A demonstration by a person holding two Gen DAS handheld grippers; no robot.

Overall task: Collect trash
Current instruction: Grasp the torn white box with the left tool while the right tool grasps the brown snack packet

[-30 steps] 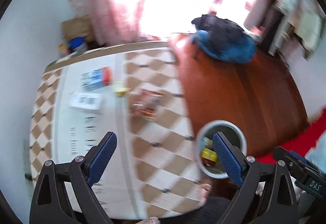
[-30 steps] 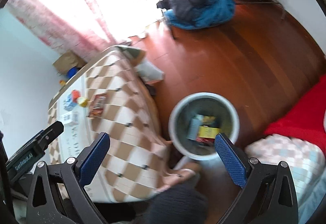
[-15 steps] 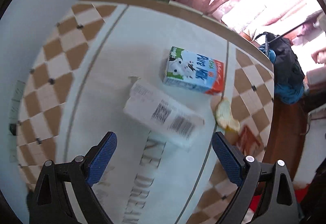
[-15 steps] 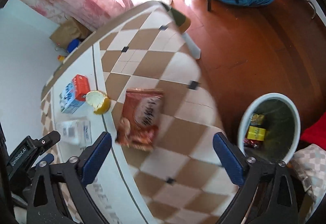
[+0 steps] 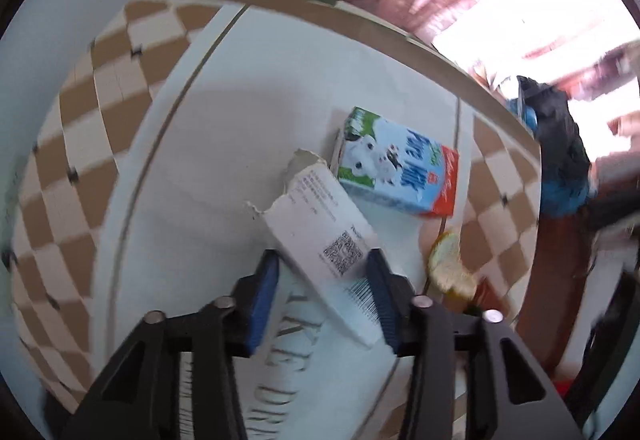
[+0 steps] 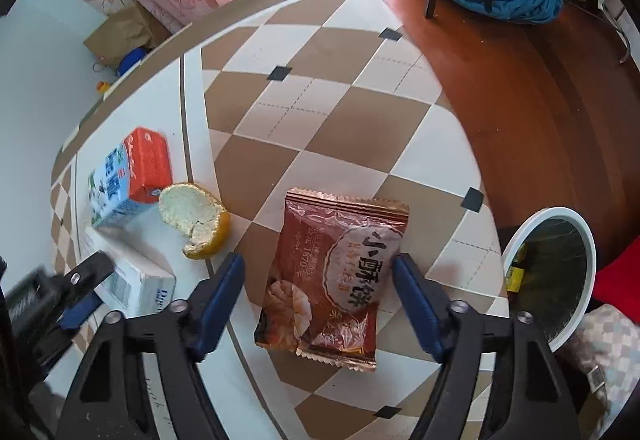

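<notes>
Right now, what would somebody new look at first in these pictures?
Probably the shiny red snack packet lying between the right gripper's open fingers. Next, the torn white box between the left gripper's fingers, with the milk carton just behind it.

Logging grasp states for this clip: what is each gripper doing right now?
Left gripper: jaws around the white box; contact cannot be told.
Right gripper: open, straddling the snack packet, not gripping.

The milk carton [image 5: 396, 169] is crowding the torn box [image 5: 328, 240] at its far end, touching it. The peel [image 6: 196, 220] is sitting between carton and wrapper [image 6: 336, 280]. Bare cloth [image 6: 320, 79] is lying open beyond the wrapper toward the bin [image 6: 560, 272].
</notes>
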